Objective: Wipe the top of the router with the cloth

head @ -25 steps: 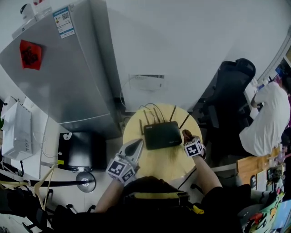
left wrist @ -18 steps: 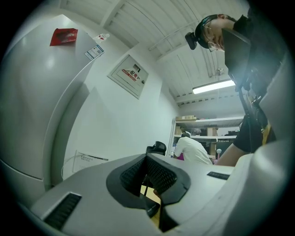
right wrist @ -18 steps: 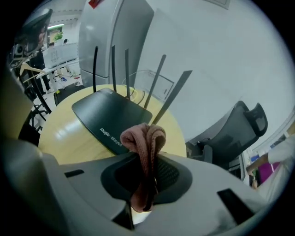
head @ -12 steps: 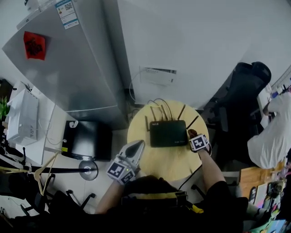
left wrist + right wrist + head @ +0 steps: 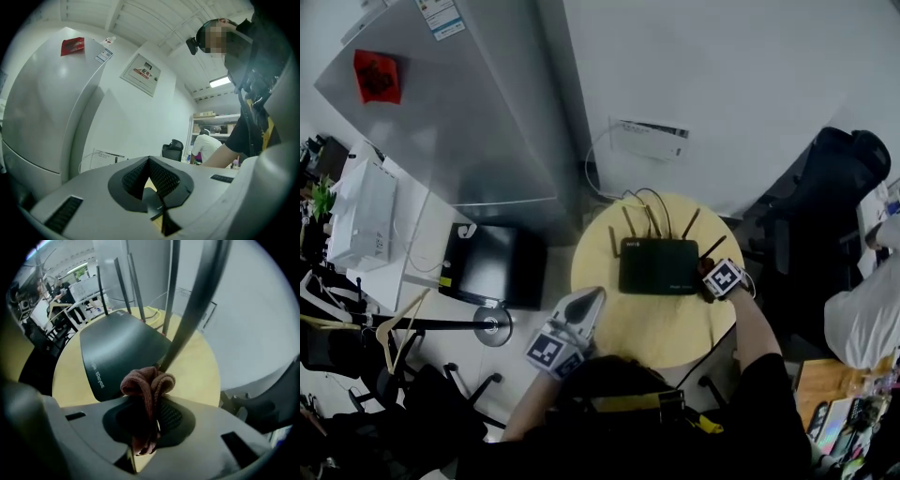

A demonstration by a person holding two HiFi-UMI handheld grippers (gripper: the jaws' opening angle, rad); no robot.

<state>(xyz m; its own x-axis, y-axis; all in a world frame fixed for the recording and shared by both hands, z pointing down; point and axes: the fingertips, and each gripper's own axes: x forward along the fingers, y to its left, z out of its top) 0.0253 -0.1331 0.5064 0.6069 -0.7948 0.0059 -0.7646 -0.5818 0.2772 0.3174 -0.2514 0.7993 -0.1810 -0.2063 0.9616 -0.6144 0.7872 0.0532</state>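
A black router (image 5: 658,266) with several upright antennas (image 5: 649,223) lies at the back of a small round yellow table (image 5: 649,330). My right gripper (image 5: 710,282) is at the router's right end, shut on a bunched reddish-brown cloth (image 5: 148,384). In the right gripper view the cloth sits just off the router's (image 5: 117,350) near corner, beside one leaning antenna (image 5: 190,317); whether they touch I cannot tell. My left gripper (image 5: 587,302) hovers at the table's left front edge, tilted up and shut, holding nothing (image 5: 152,185).
A silver fridge (image 5: 459,112) stands to the back left, with a black box (image 5: 492,265) on the floor beside the table. A white wall unit (image 5: 652,141) with cables is behind. A black office chair (image 5: 825,187) and a person in white (image 5: 862,319) are on the right.
The head view has swung, sliding the table to the right and down. The right gripper with the cloth stays at the router's right end. The left gripper holds at the table edge.
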